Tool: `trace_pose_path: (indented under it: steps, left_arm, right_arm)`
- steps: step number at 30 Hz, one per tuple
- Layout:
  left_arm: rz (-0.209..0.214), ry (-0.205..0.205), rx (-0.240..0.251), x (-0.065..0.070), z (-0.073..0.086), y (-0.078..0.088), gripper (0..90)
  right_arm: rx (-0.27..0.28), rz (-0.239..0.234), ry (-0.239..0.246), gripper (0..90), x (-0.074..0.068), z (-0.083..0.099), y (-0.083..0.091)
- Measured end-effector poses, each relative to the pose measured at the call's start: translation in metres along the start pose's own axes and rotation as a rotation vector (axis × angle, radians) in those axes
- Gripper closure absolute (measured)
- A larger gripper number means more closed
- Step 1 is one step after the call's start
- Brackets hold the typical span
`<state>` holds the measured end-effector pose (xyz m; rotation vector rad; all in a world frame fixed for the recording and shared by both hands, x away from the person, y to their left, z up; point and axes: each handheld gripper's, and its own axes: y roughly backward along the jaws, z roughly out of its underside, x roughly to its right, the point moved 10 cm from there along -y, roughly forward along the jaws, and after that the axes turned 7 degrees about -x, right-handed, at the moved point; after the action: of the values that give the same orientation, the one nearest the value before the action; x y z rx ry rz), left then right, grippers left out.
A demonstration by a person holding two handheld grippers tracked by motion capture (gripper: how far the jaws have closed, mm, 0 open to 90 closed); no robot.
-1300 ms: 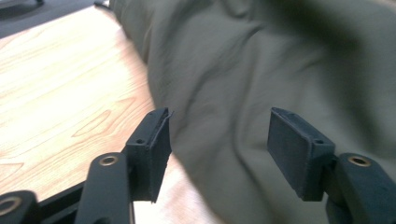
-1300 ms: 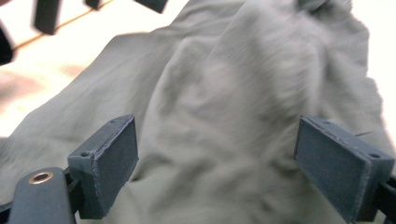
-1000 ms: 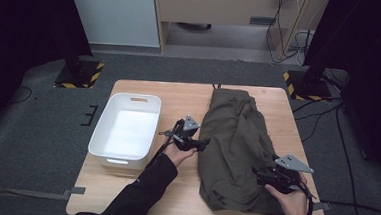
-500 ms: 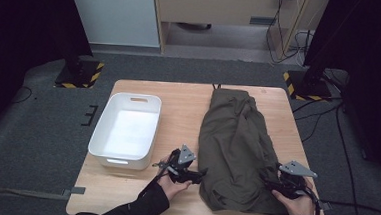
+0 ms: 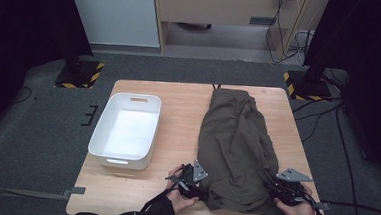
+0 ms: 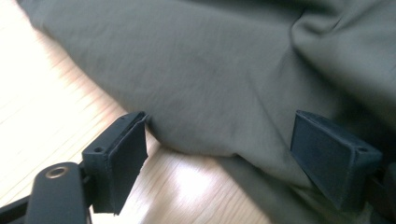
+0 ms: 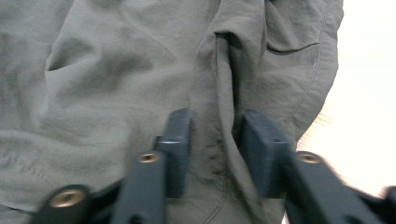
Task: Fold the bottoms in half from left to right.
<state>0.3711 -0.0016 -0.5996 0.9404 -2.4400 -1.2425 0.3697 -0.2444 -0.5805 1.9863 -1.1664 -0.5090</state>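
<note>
- The garment [image 5: 236,145], olive green, lies rumpled on the right half of the worktop [image 5: 179,99], running from the 12 o'clock edge down to the 6 o'clock edge.
- Your left tongs [image 5: 196,187] sit at the garment's 7 o'clock corner, low on the worktop.
- In the left gripper view those tongs [image 6: 219,154] stand spread wide and have just been opening; the cloth's hem [image 6: 196,149] lies between the jaws, one jaw resting at its edge, the pads not pressing it.
- Your right tongs [image 5: 281,190] are at the garment's 5 o'clock corner, your hand [image 5: 297,206] behind them at the worktop's edge.
- In the right gripper view those tongs [image 7: 215,140] have just been closing, and a ridge of cloth [image 7: 219,93] is pinched up between the two pads.
- The bin [image 5: 101,142], white, stands at 9 o'clock of the garment, well apart from it, on the left half of the worktop.
</note>
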Motion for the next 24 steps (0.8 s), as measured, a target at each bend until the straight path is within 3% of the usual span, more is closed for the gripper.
trace_pose_path:
  steps: [4, 8, 13, 16, 19, 21, 24]
  left_arm:
    - [-0.02, 0.002, -0.018, -0.011, 0.005, 0.004, 20.6]
    - [-0.006, 0.033, -0.016, -0.018, 0.008, 0.005, 20.6]
    - [0.008, 0.036, -0.019, -0.018, 0.01, 0.007, 21.3]
    - [0.025, 0.073, 0.005, -0.021, 0.007, 0.015, 22.6]
    - [0.047, 0.134, 0.066, -0.026, -0.002, 0.029, 23.1]
    - [0.073, 0.169, 0.108, -0.024, -0.008, 0.039, 24.0]
    - [0.12, 0.186, 0.157, -0.015, -0.015, 0.051, 26.3]
  right_arm:
    - [0.009, -0.01, -0.008, 77.4, -0.001, -0.002, 0.006]
    - [-0.005, -0.022, -0.036, 78.6, -0.001, 0.005, 0.013]
    - [-0.049, -0.016, -0.073, 73.3, 0.007, 0.021, 0.012]
    - [0.015, 0.0, -0.078, 61.7, 0.011, 0.011, 0.017]
    - [0.072, 0.014, -0.081, 54.1, 0.013, -0.002, 0.021]
    - [0.099, 0.022, -0.08, 50.5, 0.016, -0.009, 0.022]
    - [0.135, 0.038, -0.078, 42.7, 0.019, -0.019, 0.02]
